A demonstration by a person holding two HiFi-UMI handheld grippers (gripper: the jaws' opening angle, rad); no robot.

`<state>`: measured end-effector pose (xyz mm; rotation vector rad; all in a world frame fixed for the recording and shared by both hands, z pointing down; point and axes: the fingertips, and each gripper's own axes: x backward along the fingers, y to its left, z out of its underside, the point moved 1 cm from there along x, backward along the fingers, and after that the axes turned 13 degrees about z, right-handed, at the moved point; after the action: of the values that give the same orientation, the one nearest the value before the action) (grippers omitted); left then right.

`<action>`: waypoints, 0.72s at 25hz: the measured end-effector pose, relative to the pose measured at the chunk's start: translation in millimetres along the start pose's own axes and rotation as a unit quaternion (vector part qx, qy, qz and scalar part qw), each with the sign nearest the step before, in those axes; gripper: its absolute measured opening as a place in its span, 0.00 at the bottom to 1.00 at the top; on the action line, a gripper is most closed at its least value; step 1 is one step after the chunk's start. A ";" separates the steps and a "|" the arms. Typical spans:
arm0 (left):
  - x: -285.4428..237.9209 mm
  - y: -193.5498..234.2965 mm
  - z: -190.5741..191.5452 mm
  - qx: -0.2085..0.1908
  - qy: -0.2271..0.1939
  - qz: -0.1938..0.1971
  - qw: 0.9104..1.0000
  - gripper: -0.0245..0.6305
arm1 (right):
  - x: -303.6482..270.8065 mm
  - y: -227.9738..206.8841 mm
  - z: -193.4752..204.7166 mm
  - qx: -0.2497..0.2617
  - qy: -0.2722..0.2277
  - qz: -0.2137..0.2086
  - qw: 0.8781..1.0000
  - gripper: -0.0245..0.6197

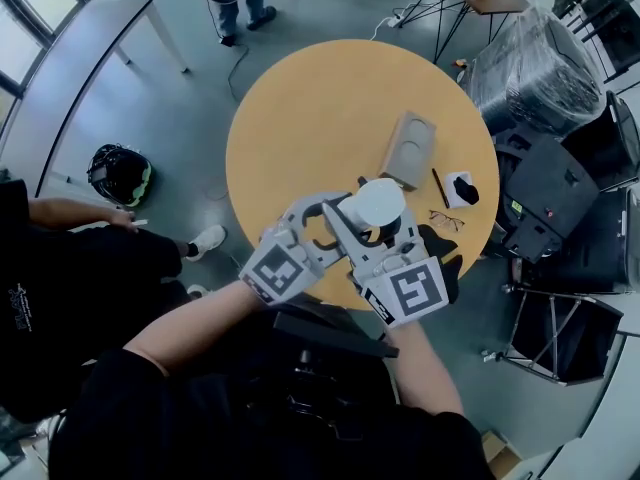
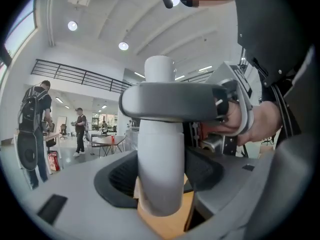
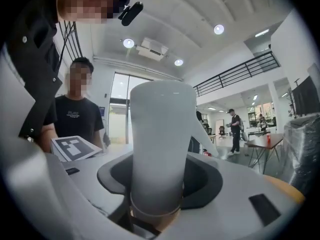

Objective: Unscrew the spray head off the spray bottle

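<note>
- The spray bottle (image 1: pixel 380 205) is held upright in the air over the near edge of the round table (image 1: pixel 320 108), between the two grippers and not resting on anything.
- Progress: in both gripper views the bottle reads as one unbroken white column. A thin ring shows low on it in the right gripper view, but there is no gap and no part lifted away. I judge that the spray head is still on and that all, or nearly all, of the unscrewing is left. How many turns are done, if any, cannot be told.
- The left gripper (image 2: pixel 160 173) has its dark pads clamped on the lower part of the bottle, whose rounded bottom end hangs just below the jaws. This looks like the holding hand.
- The right gripper (image 3: pixel 157 179) is closed around the white column too, with pads touching on both sides. In the left gripper view one of its grey jaws crosses the bottle above the left jaws, so it grips higher up — the head end, I judge, and the turning hand.
- Pose: both forearms reach forward from the body and meet in a shallow V. The grippers point roughly level with their marker cubes towards the person, and the jaws come at the bottle from opposite sides — close together.
</note>
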<state>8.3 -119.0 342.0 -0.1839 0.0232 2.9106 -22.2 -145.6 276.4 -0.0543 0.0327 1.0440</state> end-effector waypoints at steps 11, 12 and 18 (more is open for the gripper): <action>10.2 -22.2 -0.6 0.010 -0.017 0.116 0.993 0.50 | 18.0 27.0 -2.4 0.010 0.016 -0.167 0.986 0.43; 8.9 -17.7 -2.0 0.011 -0.017 0.104 0.994 0.50 | 14.2 23.4 -3.6 0.007 0.014 -0.149 0.989 0.44; 4.7 14.1 -0.2 0.016 -0.014 0.008 1.000 0.50 | 3.7 -11.8 1.7 -0.008 0.021 -0.004 1.000 0.58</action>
<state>0.7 -131.8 341.2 -0.1391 0.0668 2.9266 -10.1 -148.2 278.3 -0.0907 0.0616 1.0357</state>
